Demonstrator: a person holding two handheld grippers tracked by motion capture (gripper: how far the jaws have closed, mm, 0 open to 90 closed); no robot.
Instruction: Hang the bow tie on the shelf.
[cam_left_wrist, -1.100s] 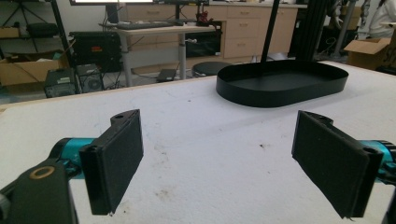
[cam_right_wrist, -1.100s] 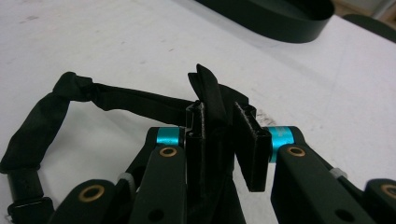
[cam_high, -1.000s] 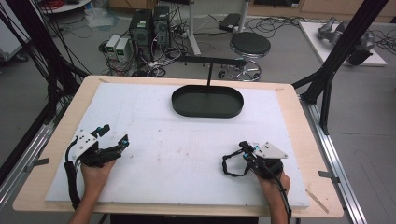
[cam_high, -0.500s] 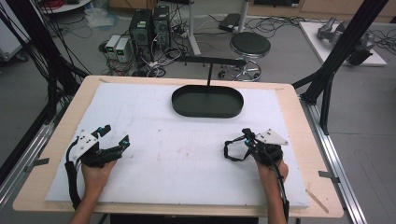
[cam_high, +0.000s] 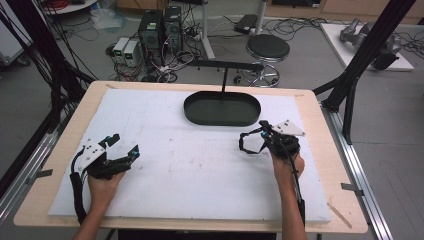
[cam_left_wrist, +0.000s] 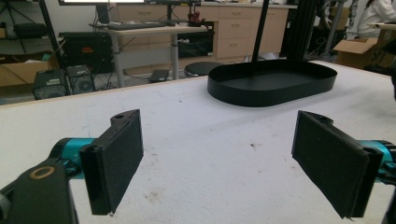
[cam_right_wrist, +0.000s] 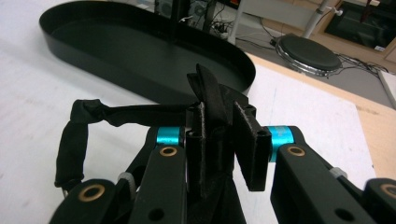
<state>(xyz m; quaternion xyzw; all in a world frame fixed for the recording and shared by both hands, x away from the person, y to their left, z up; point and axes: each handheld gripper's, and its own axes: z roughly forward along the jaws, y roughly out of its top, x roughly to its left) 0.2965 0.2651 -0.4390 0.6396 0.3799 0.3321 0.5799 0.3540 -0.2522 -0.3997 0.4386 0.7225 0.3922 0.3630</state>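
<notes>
The tabletop (cam_high: 310, 107) is pale wood round its edge, and the mat (cam_high: 200, 165) spread over it is white — flecked here and there with small dark specks. On it sits an oval tray (cam_high: 222, 109), black inside and out, with a black post rising from it. The left gripper (cam_high: 125, 150) has black pads, teal collars behind them, a brass-coloured rivet and a light grey plate on top. The right gripper (cam_high: 262, 131) is black as well, with teal collars and a grey plate — and a black strap (cam_right_wrist: 140, 112) loops from its jaws. The floor (cam_high: 380, 105) beyond is grey.
</notes>
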